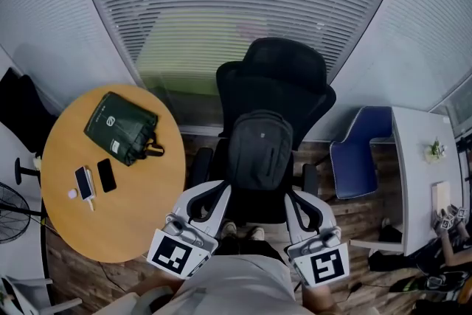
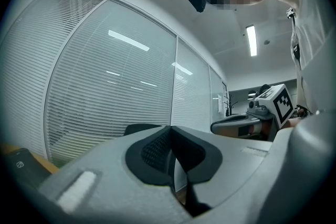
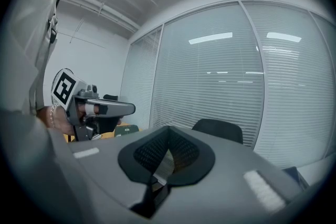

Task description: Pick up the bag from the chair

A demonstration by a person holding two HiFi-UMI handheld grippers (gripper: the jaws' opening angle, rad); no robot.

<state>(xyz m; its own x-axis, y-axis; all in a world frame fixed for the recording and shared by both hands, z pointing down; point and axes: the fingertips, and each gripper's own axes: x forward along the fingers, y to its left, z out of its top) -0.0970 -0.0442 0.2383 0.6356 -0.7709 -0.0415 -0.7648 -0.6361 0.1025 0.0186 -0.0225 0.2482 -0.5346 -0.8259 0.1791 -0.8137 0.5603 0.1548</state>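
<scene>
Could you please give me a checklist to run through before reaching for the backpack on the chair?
1. The dark grey fabric backpack stands upright on the black high-backed office chair: ok.
2. The left hand-held gripper is open for a grasp: not ok, jaws together, empty.
3. The right hand-held gripper is open: not ok, jaws together, empty.
4. Both hand-held grippers face the backpack with nothing between: ok.
5. The backpack's carry handle is located: cannot tell.

A long white ceiling strip light (image 2: 251, 39) is glowing above-right of the left gripper (image 2: 169, 135); glare is streaking the white slatted blinds (image 2: 128, 42) ahead; fisheye edges are darkening.
</scene>
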